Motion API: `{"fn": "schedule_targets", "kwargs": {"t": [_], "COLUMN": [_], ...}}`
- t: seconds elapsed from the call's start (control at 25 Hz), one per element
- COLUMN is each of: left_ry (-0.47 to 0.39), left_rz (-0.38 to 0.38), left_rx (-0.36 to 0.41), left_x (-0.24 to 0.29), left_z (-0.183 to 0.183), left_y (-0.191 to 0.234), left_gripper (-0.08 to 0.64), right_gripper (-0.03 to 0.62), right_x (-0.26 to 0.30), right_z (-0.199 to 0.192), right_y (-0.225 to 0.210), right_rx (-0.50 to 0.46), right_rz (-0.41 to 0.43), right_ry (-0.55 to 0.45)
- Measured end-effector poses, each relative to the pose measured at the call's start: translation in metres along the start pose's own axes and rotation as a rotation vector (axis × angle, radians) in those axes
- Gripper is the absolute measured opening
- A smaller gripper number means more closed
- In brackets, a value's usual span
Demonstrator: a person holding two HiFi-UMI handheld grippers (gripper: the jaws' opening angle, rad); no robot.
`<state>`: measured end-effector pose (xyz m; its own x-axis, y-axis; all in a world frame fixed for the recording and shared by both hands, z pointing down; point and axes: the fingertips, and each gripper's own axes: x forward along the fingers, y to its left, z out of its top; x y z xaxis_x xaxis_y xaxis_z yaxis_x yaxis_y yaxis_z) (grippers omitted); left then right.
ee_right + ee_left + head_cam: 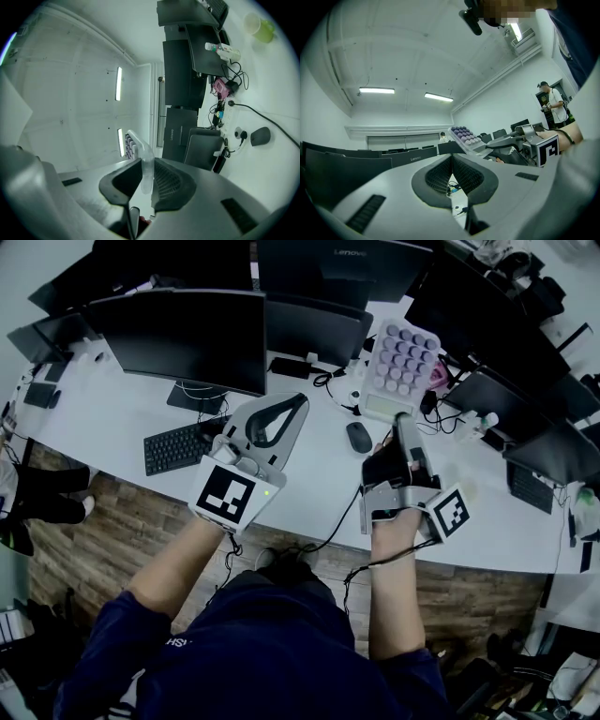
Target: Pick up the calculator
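The calculator (405, 360) is a pale slab with rows of round purple keys. It is lifted off the white desk (112, 418) and tilted, with my right gripper (403, 420) shut on its near edge. In the right gripper view, the clear edge of the calculator (144, 168) sits clamped between the pads (166, 180) of my right gripper (147, 164). My left gripper (300, 401) hovers to the left over the desk, jaws shut with tips touching and nothing held. From the left gripper view, the left gripper (451, 158) points level, and the calculator (464, 136) shows to its right.
Dark monitors (187, 338) line the back of the desk. A black keyboard (176, 448) lies under the left gripper, and a mouse (358, 437) with cables lies between the grippers. A cup (255, 23) and a bottle (220, 47) stand further along. A person (555, 105) stands far off.
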<state>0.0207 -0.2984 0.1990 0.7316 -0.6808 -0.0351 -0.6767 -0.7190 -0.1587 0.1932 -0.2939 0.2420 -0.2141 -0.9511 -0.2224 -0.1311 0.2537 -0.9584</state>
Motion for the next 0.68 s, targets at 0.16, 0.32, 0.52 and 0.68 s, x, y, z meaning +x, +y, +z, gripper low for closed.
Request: {"fn": "schedule_targets", "kwargs": {"t": [0.16, 0.32, 0.52, 0.68], "left_ry": [0.002, 0.006, 0.01, 0.009], "left_rz": [-0.004, -0.01, -0.013, -0.015], "left_rx": [-0.001, -0.005, -0.01, -0.005], "left_x": [0.0012, 0.0031, 0.0048, 0.0045], "left_z": [-0.0009, -0.003, -0.0044, -0.004], "left_y": [-0.0002, -0.0017, -0.0012, -0.0012], "left_gripper": [0.032, 0.032, 0.032, 0.032], "right_gripper": [0.081, 0.081, 0.081, 0.081], "right_x": [-0.0005, -0.0017, -0.002, -0.0028], "right_z": [0.0004, 0.0016, 0.0024, 0.0028], "right_y": [-0.0008, -0.0033, -0.0052, -0.0056], "right_rx": [0.002, 0.003, 0.005, 0.004], "right_rz": [-0.001, -0.005, -0.009, -0.01], "right_ry": [-0.005, -0.009, -0.011, -0.016]}}
